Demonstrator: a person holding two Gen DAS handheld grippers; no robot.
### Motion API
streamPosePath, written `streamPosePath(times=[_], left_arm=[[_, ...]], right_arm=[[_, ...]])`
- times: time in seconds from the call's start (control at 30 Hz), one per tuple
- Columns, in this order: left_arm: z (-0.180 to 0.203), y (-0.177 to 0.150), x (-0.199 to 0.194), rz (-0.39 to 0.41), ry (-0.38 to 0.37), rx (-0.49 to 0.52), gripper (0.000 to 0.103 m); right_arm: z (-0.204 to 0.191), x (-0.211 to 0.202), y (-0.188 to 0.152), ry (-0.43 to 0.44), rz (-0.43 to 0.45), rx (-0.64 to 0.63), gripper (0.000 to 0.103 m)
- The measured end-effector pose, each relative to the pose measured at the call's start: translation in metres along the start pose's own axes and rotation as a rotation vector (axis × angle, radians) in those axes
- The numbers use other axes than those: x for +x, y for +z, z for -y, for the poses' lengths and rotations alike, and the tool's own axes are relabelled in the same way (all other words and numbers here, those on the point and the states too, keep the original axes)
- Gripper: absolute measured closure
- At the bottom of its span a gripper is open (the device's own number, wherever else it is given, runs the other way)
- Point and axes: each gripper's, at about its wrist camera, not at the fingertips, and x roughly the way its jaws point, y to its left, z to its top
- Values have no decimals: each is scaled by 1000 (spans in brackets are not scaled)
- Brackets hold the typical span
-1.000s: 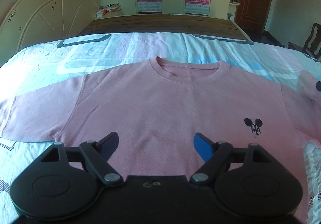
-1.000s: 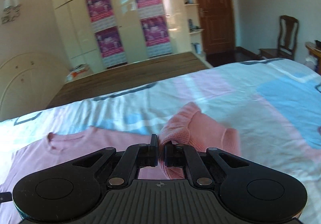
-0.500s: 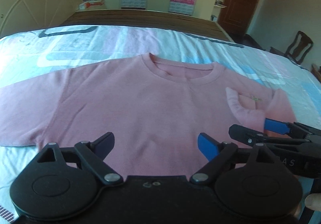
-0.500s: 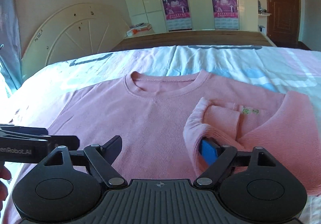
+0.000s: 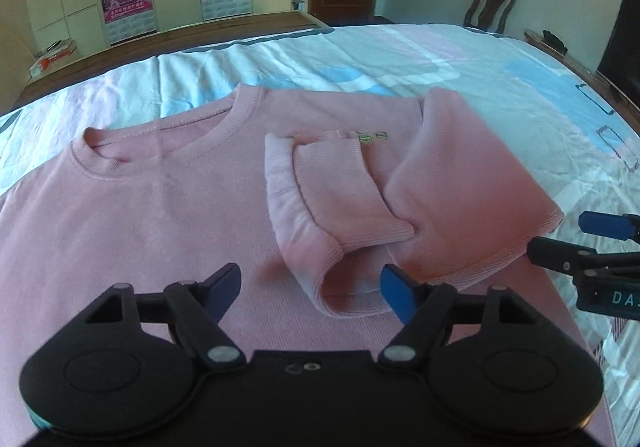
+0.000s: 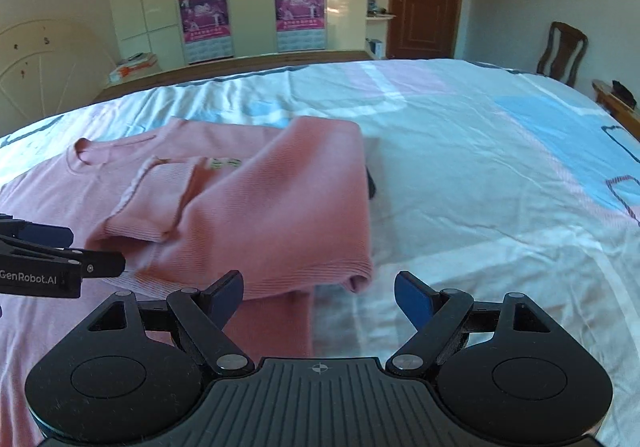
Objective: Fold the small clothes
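A bed (image 5: pixel 460 59) with a pale blue, pink and white cover carries a pink sweatshirt (image 5: pixel 152 215), which lies flat on it, neck hole toward the wardrobe wall. One side of the sweatshirt is folded over onto its chest, with the sleeve cuff (image 5: pixel 344 187) lying on top beside two small tags (image 5: pixel 372 137). Over the sweatshirt's near hem the left hand-held gripper (image 5: pixel 310 289) hangs, its jaws just closing somewhat yet still wide, gripping nothing. The right hand-held gripper (image 6: pixel 318 293) stands wide and empty by the folded edge's corner.
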Motion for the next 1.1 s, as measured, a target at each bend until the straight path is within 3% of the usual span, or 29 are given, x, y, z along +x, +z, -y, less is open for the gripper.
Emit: streamPosePath(times=[0.13, 0.17, 0.23, 0.37, 0.57, 0.67, 0.77, 0.83, 0.87, 1.03, 1.1], left_arm=[[-7, 3, 14, 8, -21, -21, 50], [-12, 2, 14, 32, -36, -51, 54], [-23, 3, 14, 57, -40, -111, 75], [-46, 9, 0, 142, -75, -236, 92], [-86, 14, -33, 299, -39, -366, 93], [-109, 11, -57, 364, 5, -422, 93], [-127, 0, -70, 390, 63, -433, 93], [-138, -11, -70, 373, 101, -456, 93], [-142, -18, -66, 356, 113, -466, 93], [-152, -49, -39, 201, 106, -501, 92], [-151, -53, -40, 191, 111, -513, 84]], right_arm=[[12, 5, -8, -22, -21, 19, 21], [15, 6, -9, -21, -23, 23, 21], [15, 7, -9, -24, -22, 22, 21], [12, 13, -10, -8, -31, 31, 21], [4, 20, -7, 11, -20, 38, 22], [-1, 26, -3, 30, -27, 37, 49], [-8, 36, 4, 26, -22, 37, 51], [-11, 39, 8, 41, -18, 46, 67], [-12, 40, 8, 49, -20, 47, 89], [-6, 36, -1, 35, -11, 98, 91], [-2, 34, -3, 37, -19, 110, 91]])
